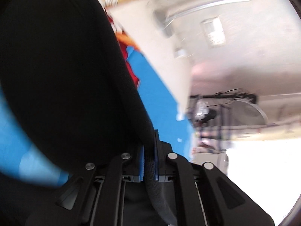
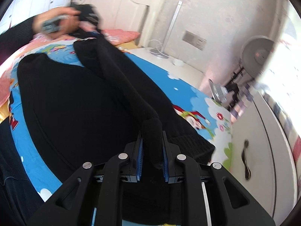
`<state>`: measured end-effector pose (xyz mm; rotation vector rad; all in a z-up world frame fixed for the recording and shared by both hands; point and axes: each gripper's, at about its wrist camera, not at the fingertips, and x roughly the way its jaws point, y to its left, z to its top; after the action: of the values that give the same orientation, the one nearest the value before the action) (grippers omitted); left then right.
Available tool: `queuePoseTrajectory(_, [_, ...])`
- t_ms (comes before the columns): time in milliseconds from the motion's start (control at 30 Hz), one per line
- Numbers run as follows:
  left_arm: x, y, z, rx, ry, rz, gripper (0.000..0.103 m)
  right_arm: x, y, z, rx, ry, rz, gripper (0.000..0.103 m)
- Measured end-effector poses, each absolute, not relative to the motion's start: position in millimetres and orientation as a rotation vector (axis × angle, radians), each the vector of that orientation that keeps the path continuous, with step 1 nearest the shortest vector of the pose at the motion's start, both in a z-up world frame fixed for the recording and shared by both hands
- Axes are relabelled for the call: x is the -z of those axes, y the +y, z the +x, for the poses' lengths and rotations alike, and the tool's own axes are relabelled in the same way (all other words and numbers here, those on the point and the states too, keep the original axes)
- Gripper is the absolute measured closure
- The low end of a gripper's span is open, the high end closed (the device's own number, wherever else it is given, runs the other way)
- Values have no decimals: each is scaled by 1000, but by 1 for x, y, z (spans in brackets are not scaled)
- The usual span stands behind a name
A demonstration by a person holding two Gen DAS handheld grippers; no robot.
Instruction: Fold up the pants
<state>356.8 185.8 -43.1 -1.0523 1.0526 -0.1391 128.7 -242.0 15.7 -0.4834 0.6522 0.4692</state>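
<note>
Both grippers' pads [image 2: 140, 162] — pinching pants [image 2: 79, 101]

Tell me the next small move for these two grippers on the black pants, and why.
Probably carry both gripped edges together across the pants and lay them down as a fold. The right gripper is shut on a bunched edge, the left gripper is shut on the fabric at the far end, and the rest lies on the blue bedsheet.
</note>
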Motion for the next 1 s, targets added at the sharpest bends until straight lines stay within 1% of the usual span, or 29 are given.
queuePoseTrajectory(67, [24,193,308,144,991,-1050,95,-15,-264,127,-459,687,-389,84])
queuePoseTrajectory(167, [31,199,230,151,954,-1050,95,-2,-281,120,-436,767,-288,82])
queuePoseTrajectory(200, [43,195,208,147,964,-1037,95,3,-283,117,-421,799,-276,74])
queuePoseTrajectory(233, [59,193,191,139,981,-1032,95,7,-284,113,-411,821,-261,68])
queuePoseTrajectory(300, [81,193,173,141,998,-1055,95,10,-292,101,-376,837,-205,34])
queuePoseTrajectory(333, [89,195,167,143,1000,-1063,95,8,-300,93,-346,834,-149,26])
queuePoseTrajectory(367, [96,195,164,145,997,-1066,95,5,-307,85,-326,834,-82,20])
queuePoseTrajectory(467, [103,196,159,166,976,-1070,95,-1,-327,67,-281,864,87,20])
queuePoseTrajectory(500, [103,196,159,174,972,-1068,95,0,-333,66,-265,885,163,22])
queuePoseTrajectory(533, [103,193,162,178,970,-1067,95,3,-339,67,-259,924,266,26])
queuePoseTrajectory(567, [101,193,160,183,968,-1066,95,8,-343,71,-252,958,350,33])
queuePoseTrajectory(733, [98,205,151,202,958,-1090,95,38,-344,85,-251,1057,717,34])
queuePoseTrajectory(867, [98,215,145,207,957,-1095,95,62,-336,91,-221,1128,932,34])
queuePoseTrajectory(933, [99,221,142,207,957,-1096,95,66,-333,96,-188,1132,970,34])
queuePoseTrajectory(1000, [99,223,141,210,954,-1095,95,65,-329,99,-170,1116,987,36])
